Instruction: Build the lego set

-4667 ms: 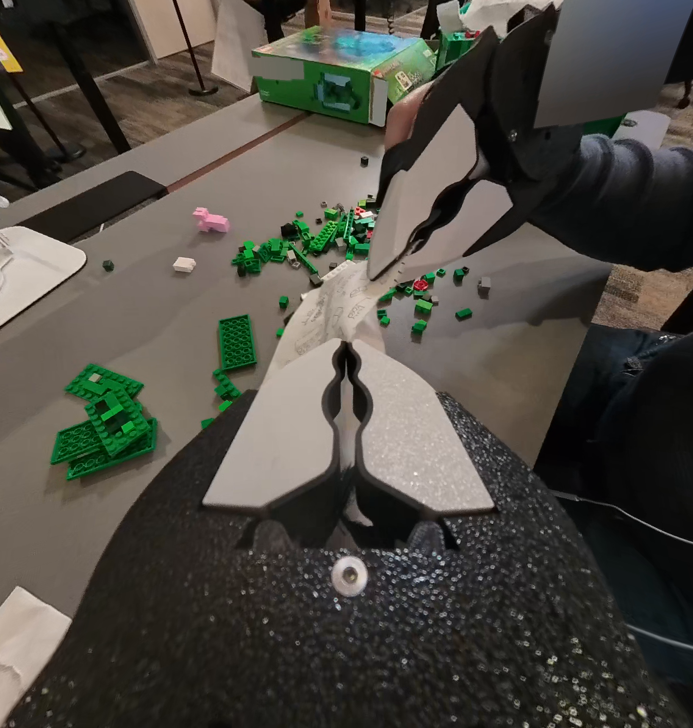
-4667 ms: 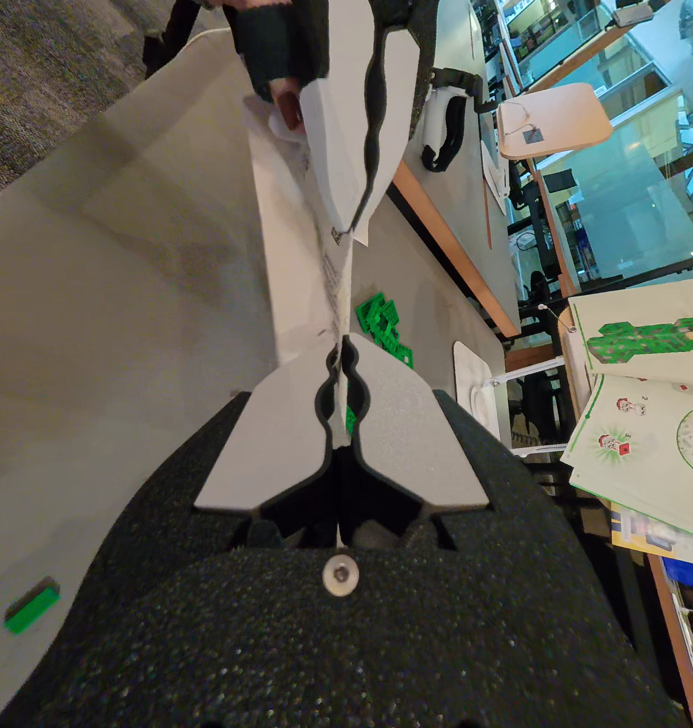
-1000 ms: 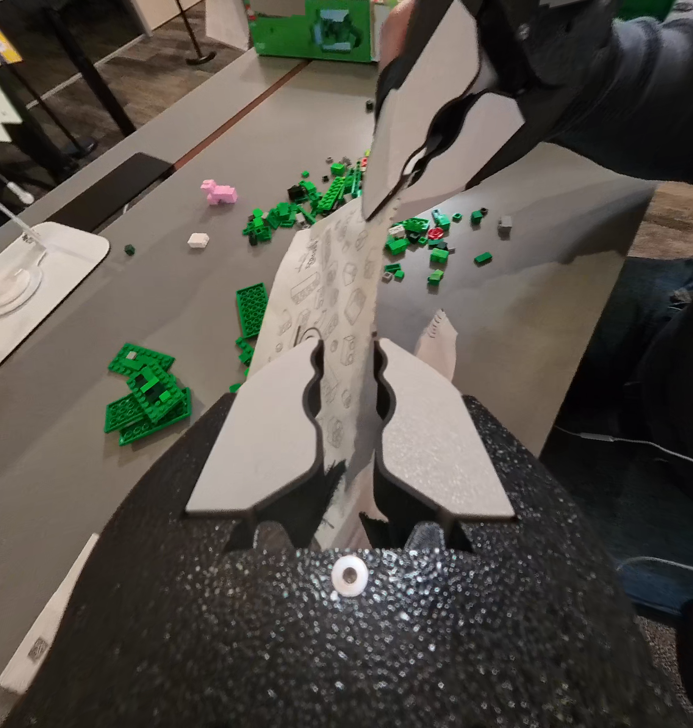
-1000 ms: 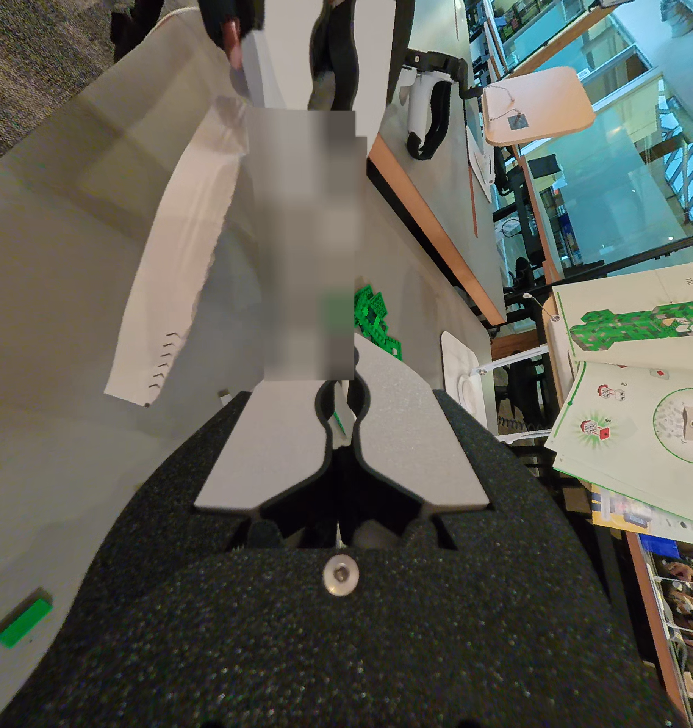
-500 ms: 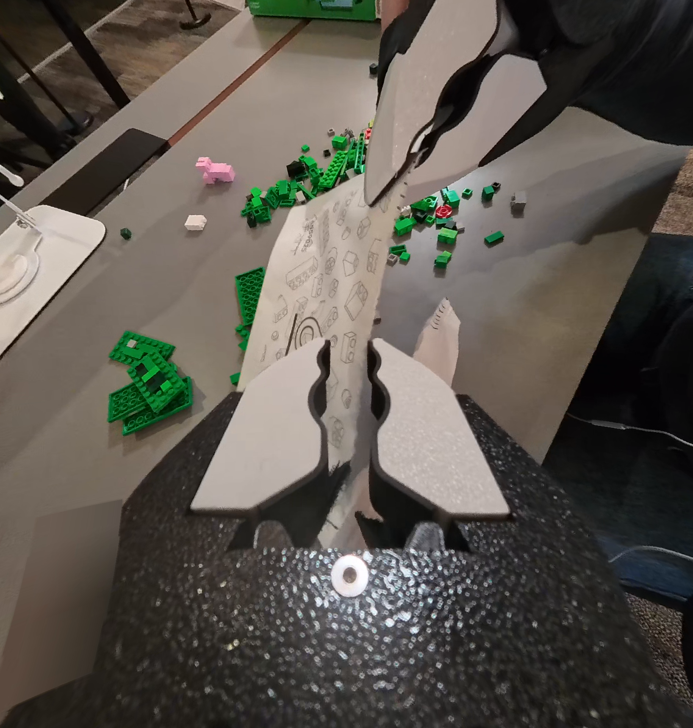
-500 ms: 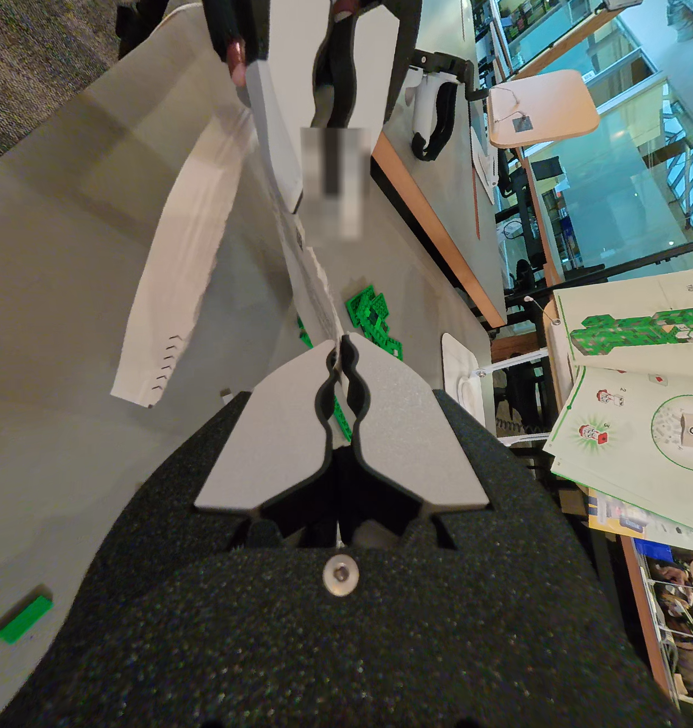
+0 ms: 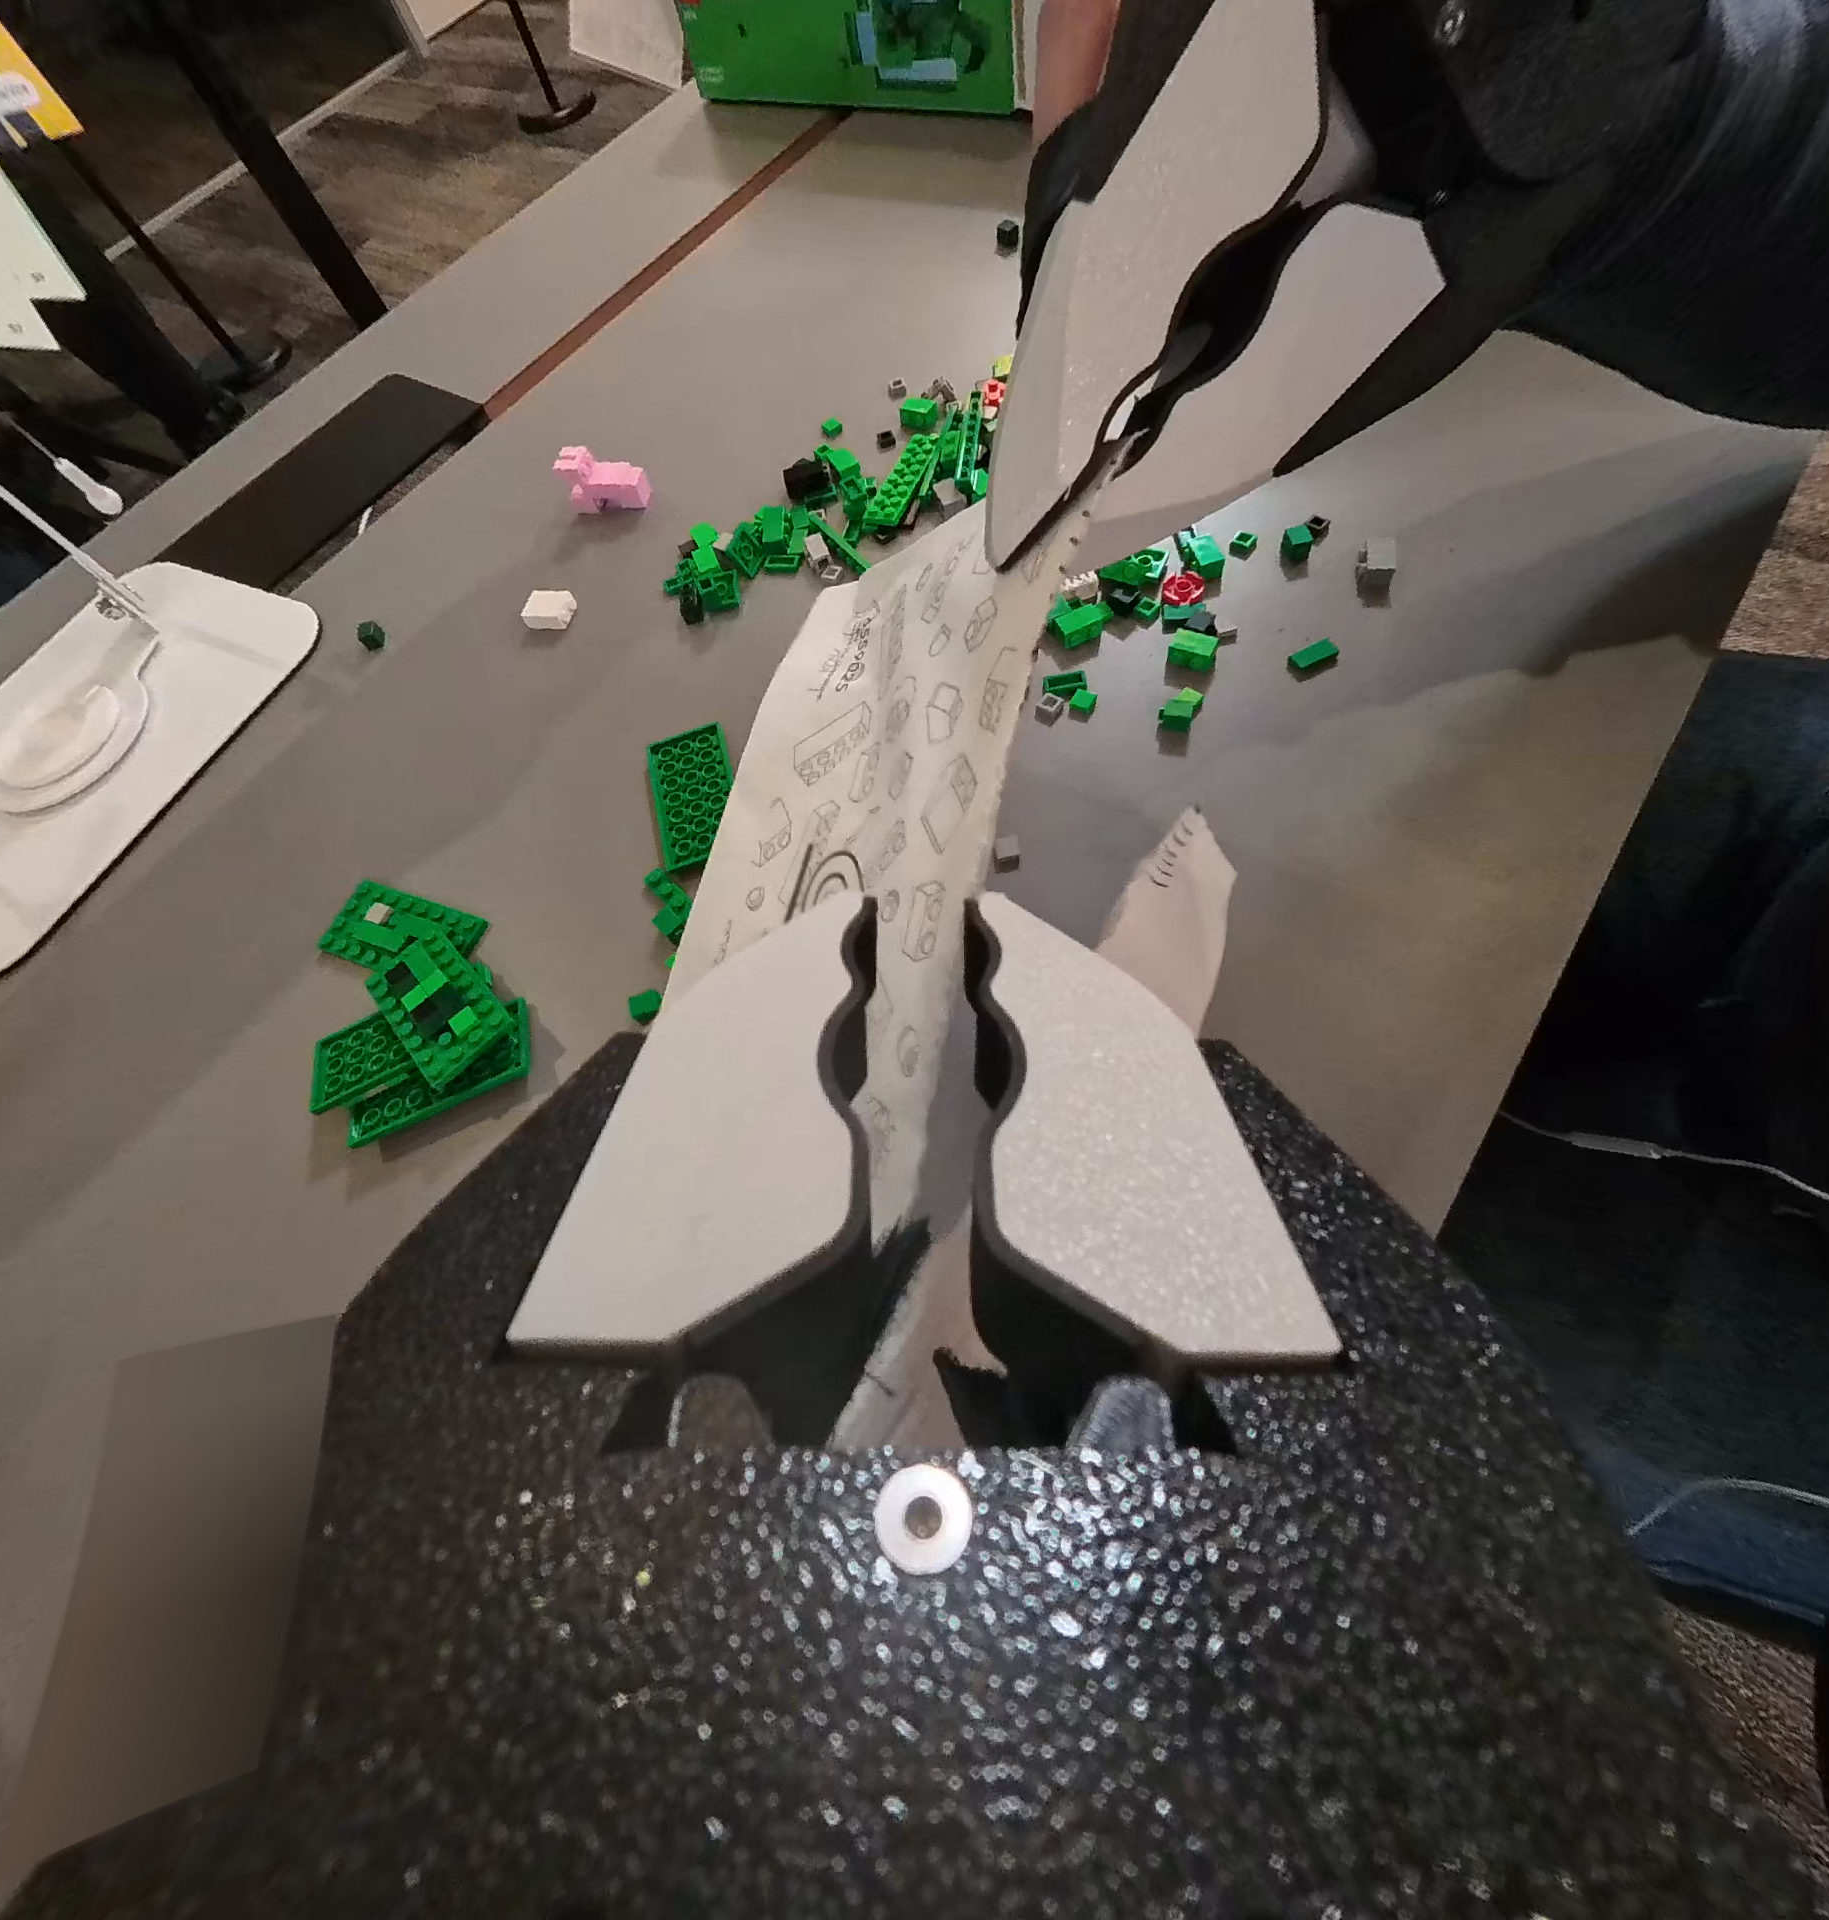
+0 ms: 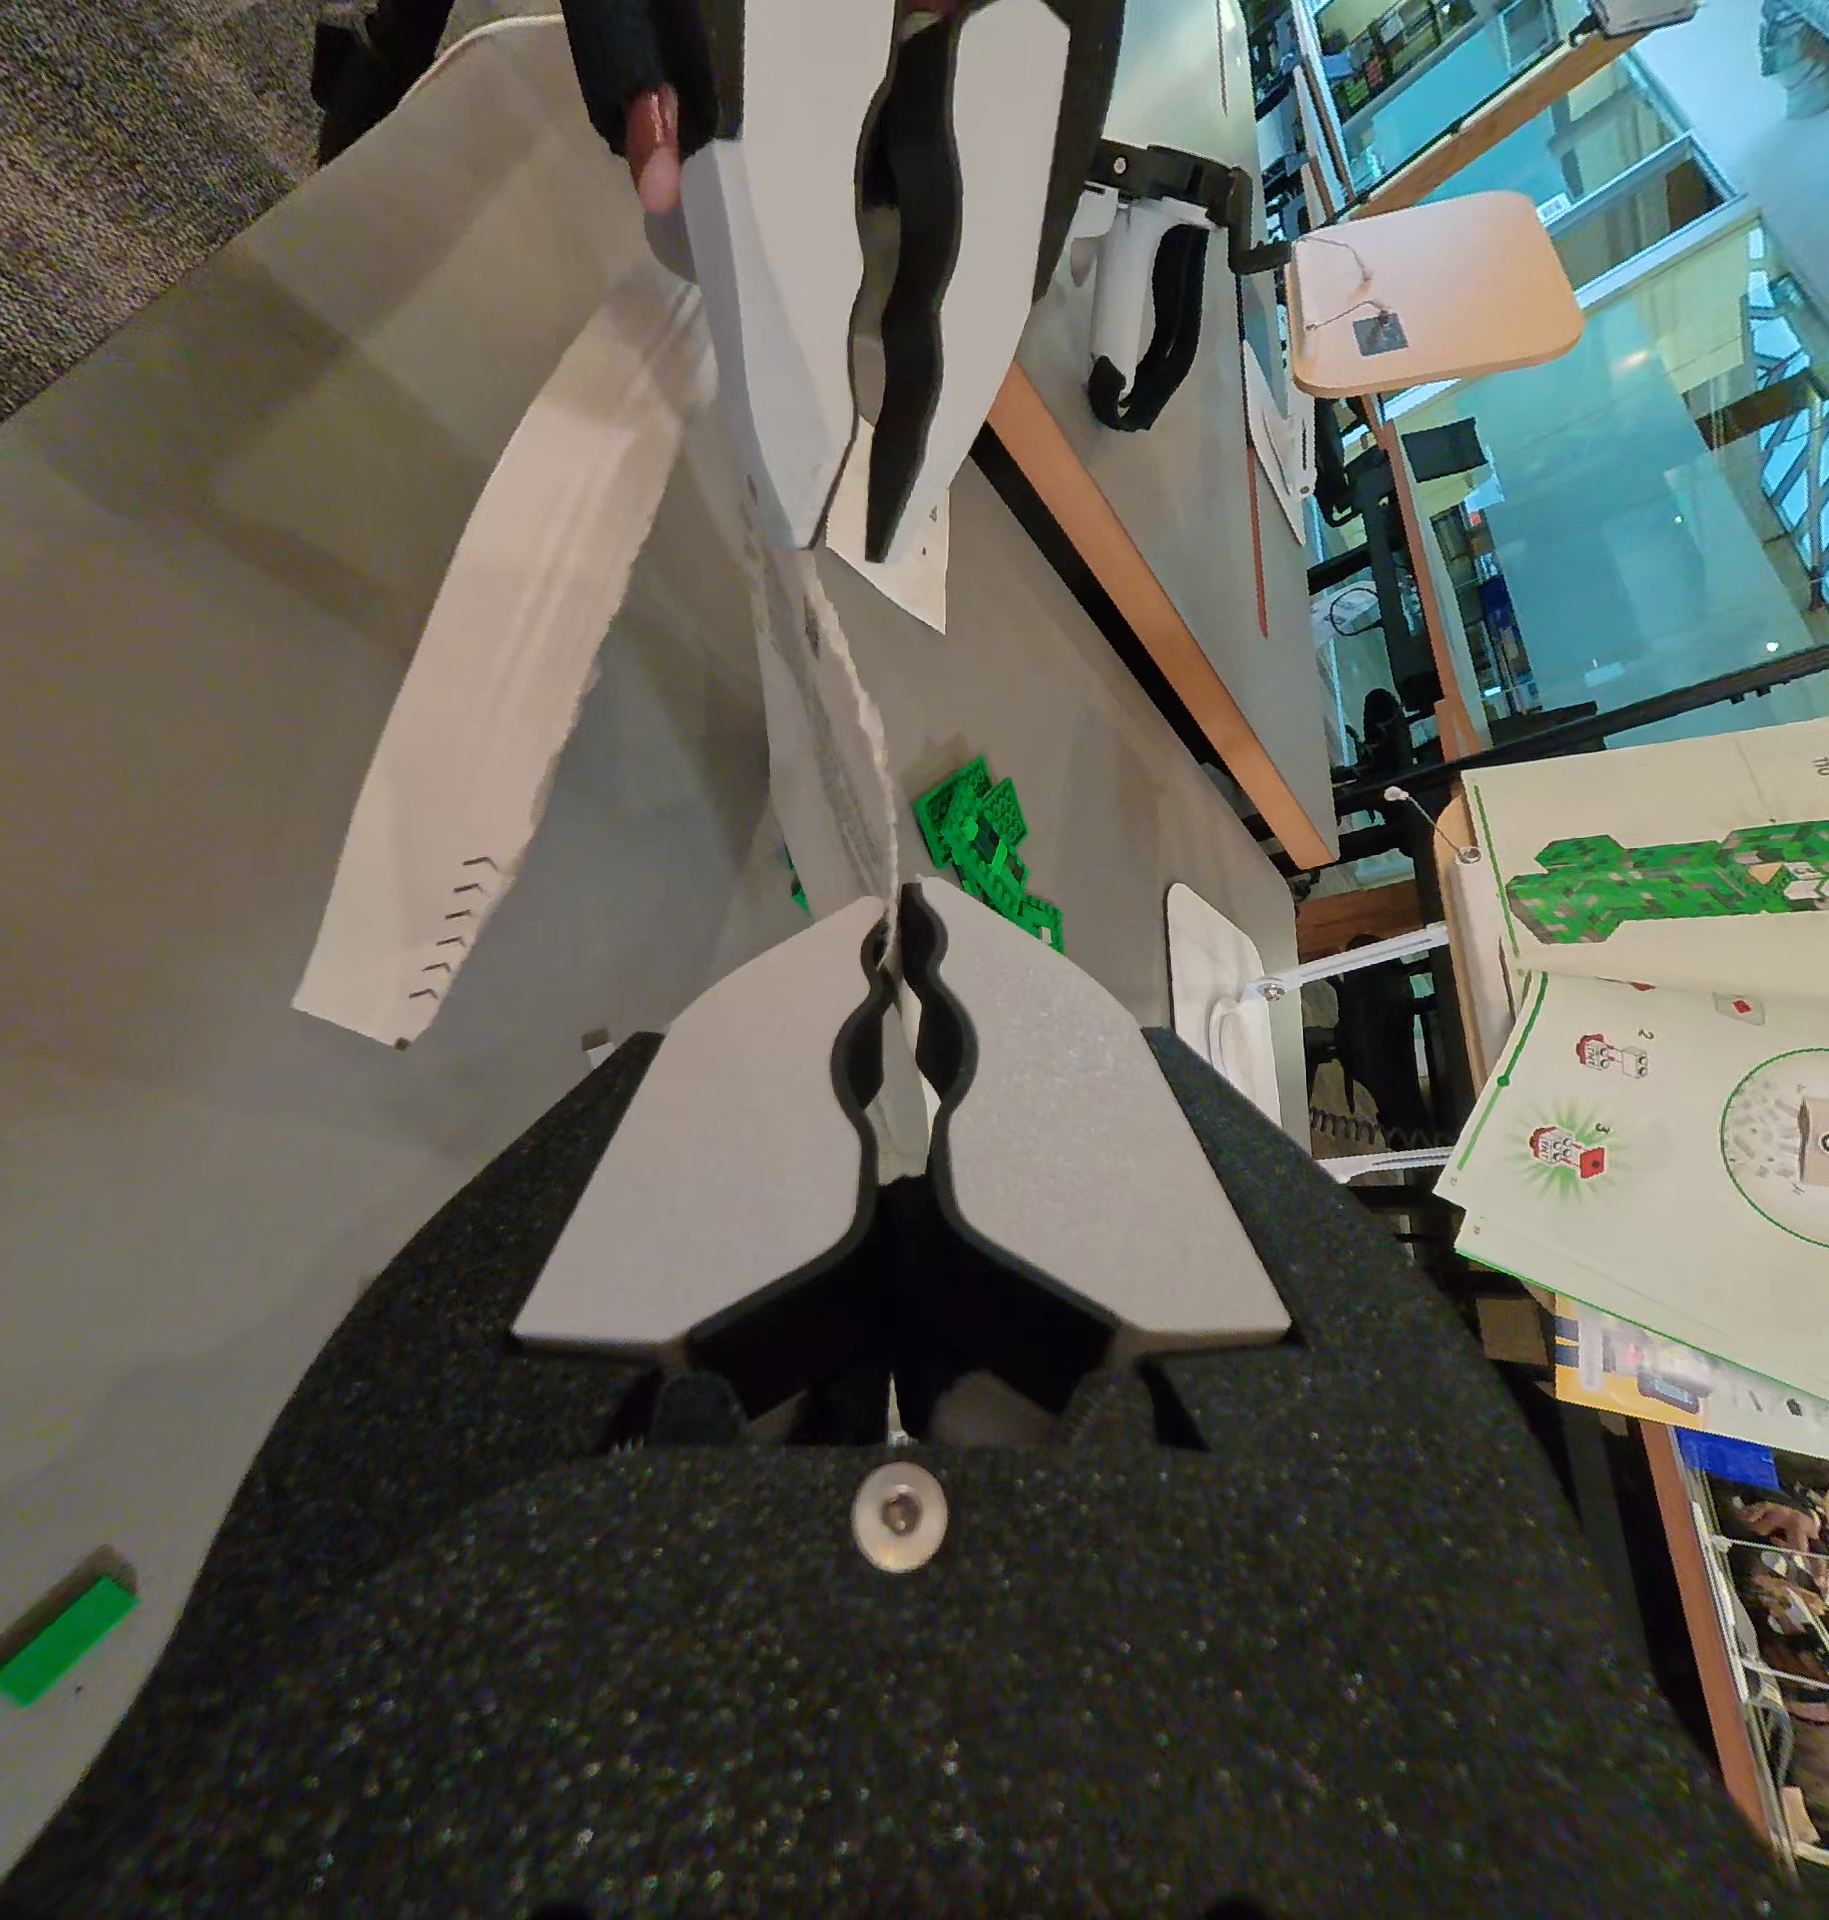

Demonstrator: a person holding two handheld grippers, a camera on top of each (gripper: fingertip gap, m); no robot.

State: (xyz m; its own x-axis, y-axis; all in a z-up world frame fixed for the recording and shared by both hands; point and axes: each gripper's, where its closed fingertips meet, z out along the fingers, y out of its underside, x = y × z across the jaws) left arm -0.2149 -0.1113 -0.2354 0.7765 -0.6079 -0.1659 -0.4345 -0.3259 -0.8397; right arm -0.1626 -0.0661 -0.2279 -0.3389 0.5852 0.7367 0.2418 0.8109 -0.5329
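Over grey table [image 7: 390, 790], right hand-held gripper [image 8: 897, 914] pinching paper bag [image 7: 889, 748].

Each camera rides close behind its own jaws, the two facing one another; both take in the paper bag [image 7: 894, 748] [image 8: 837, 769] strung between them.

One paper bag [image 7: 894, 727], one torn strip [image 7: 1175, 914], one pink pig [image 7: 603, 484], perhaps forty bricks [image 7: 868, 499].

Grey table [image 7: 390, 748], white pad [image 7: 110, 727] at left, carpeted floor [image 8: 110, 156]
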